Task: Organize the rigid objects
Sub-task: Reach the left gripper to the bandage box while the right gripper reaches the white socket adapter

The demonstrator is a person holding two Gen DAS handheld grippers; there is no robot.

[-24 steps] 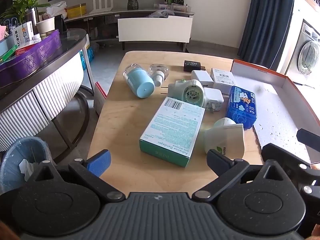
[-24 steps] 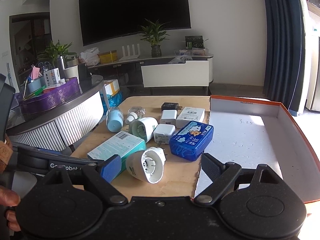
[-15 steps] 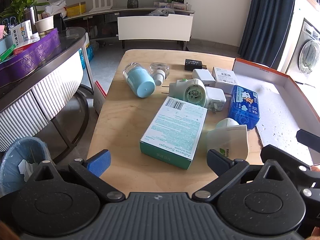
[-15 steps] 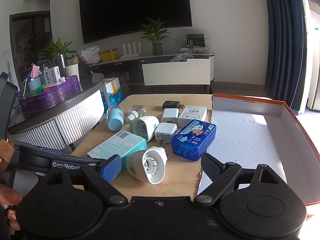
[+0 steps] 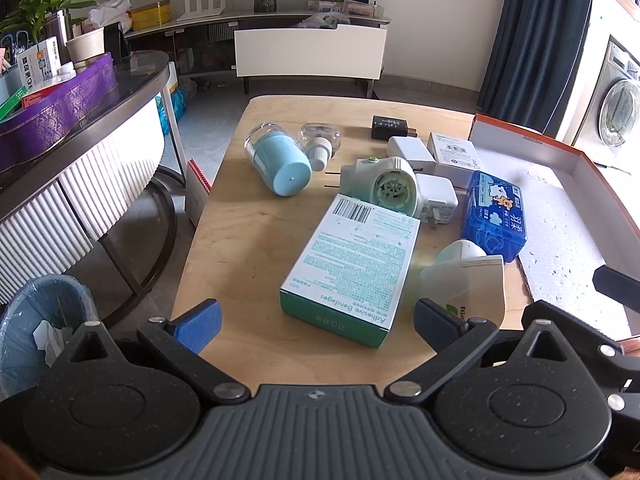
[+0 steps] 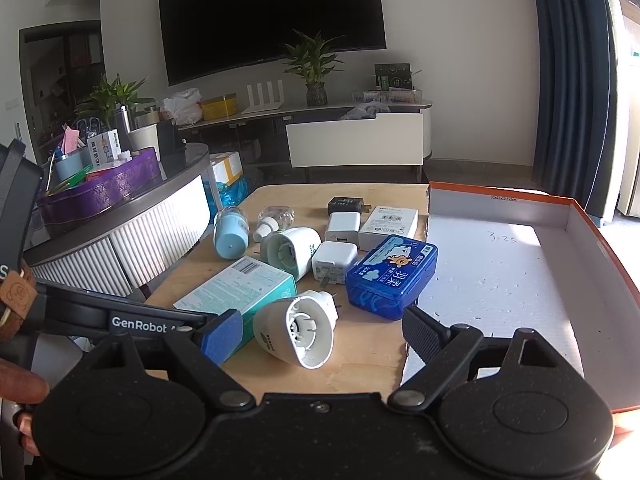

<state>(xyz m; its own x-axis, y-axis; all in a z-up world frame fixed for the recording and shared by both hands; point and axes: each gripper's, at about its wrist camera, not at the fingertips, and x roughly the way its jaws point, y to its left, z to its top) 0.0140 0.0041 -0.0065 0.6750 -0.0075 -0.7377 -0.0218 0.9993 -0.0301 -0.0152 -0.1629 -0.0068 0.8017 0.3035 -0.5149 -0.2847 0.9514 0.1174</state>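
Note:
Several rigid objects lie on the wooden table [image 5: 248, 240]: a teal bandage box [image 5: 352, 268] [image 6: 240, 284], a white cone-shaped plug device [image 5: 468, 280] [image 6: 296, 330], a blue case [image 5: 494, 216] [image 6: 394, 276], a white-green plug device [image 5: 380, 186], white chargers [image 5: 434, 200], a light blue bottle [image 5: 280, 160], a small clear bottle [image 5: 320, 142], a black adapter [image 5: 390, 127]. My left gripper [image 5: 316, 320] is open just short of the bandage box. My right gripper [image 6: 320, 332] is open, with the cone device between its fingers, untouched.
An open orange-rimmed box [image 6: 500, 276] [image 5: 560, 216] with a white floor lies at the table's right. A curved counter with a purple box [image 5: 60, 108] stands left. A blue bin [image 5: 36, 320] sits on the floor at lower left.
Both grippers have moved slightly forward toward the objects, which look a little nearer. Nothing on the table has moved.

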